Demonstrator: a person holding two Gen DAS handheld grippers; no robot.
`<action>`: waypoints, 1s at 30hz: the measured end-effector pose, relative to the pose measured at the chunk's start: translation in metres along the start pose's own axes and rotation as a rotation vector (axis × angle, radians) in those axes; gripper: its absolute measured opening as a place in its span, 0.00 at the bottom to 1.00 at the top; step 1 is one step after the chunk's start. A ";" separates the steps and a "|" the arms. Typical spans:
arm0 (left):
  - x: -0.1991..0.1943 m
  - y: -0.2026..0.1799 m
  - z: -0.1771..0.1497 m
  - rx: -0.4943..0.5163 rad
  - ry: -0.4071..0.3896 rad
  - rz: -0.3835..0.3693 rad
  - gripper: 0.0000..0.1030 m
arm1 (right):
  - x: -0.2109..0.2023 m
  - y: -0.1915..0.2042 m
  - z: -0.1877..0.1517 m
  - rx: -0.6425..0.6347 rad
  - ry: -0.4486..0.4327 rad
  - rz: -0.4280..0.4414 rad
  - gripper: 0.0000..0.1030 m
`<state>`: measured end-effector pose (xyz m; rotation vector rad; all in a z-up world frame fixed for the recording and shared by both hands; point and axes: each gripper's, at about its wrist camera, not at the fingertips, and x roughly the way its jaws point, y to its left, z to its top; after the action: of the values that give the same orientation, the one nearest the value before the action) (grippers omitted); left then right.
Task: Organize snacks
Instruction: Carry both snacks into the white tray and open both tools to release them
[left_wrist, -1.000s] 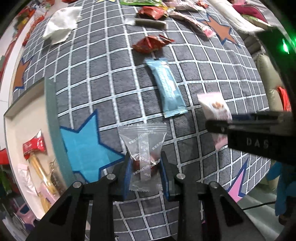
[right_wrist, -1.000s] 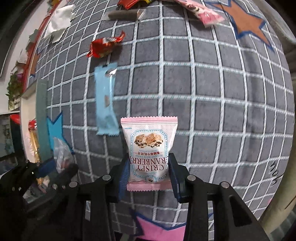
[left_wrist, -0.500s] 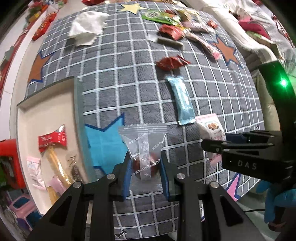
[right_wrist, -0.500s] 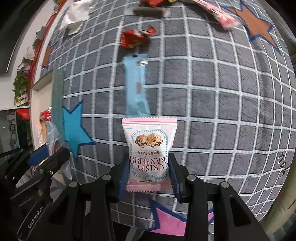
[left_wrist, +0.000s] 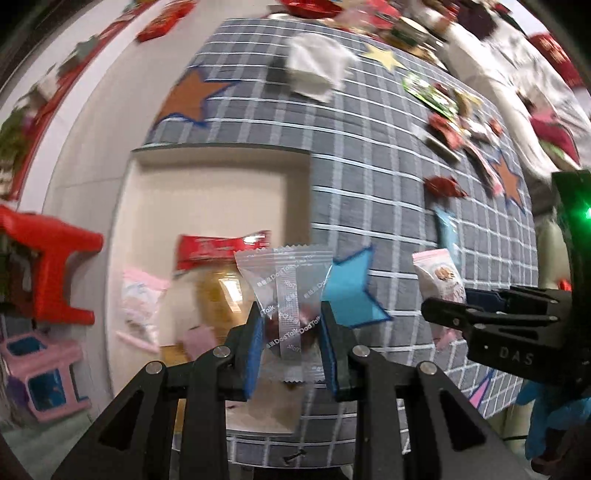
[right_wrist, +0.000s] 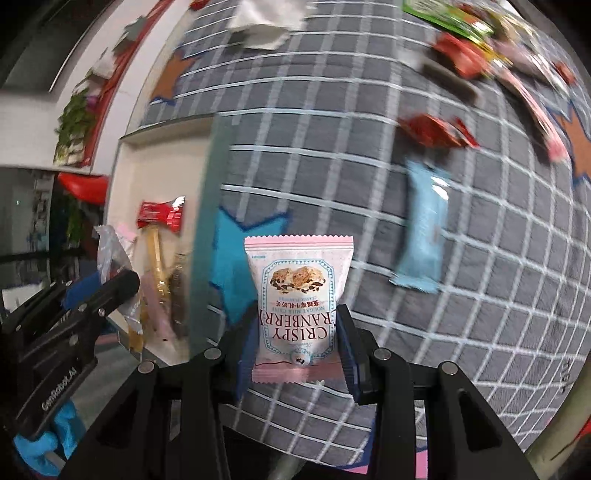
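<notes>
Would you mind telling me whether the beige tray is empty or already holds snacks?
It already holds snacks: the beige tray contains a red packet and several other wrappers, blurred, at its near end.

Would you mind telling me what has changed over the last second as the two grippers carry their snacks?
Both grippers swung left toward the tray: the left gripper now holds its clear candy packet over the tray's near end, and the right gripper brings the pink cranberry packet nearer the tray edge. Both grips stayed shut; the blue bar stayed put.

Tray (left_wrist: 218, 173) is sitting at the left edge of the desk (left_wrist: 369, 206), several snack packets (left_wrist: 221, 247) lying inside it. More snacks (right_wrist: 424, 229) are lying scattered on the desk to its right.
</notes>
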<state>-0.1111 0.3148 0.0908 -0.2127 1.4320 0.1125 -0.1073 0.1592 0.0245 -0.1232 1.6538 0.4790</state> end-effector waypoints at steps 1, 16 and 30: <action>0.000 0.005 0.000 -0.010 0.000 0.002 0.30 | 0.001 0.007 0.001 -0.011 0.001 0.000 0.40; 0.013 0.079 -0.019 -0.146 0.035 0.031 0.30 | 0.019 0.099 0.035 -0.180 0.043 0.018 0.40; 0.034 0.086 -0.034 -0.151 0.105 0.031 0.30 | 0.048 0.133 0.038 -0.207 0.097 0.027 0.40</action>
<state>-0.1572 0.3899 0.0462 -0.3248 1.5333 0.2383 -0.1263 0.3028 0.0071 -0.2811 1.6994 0.6730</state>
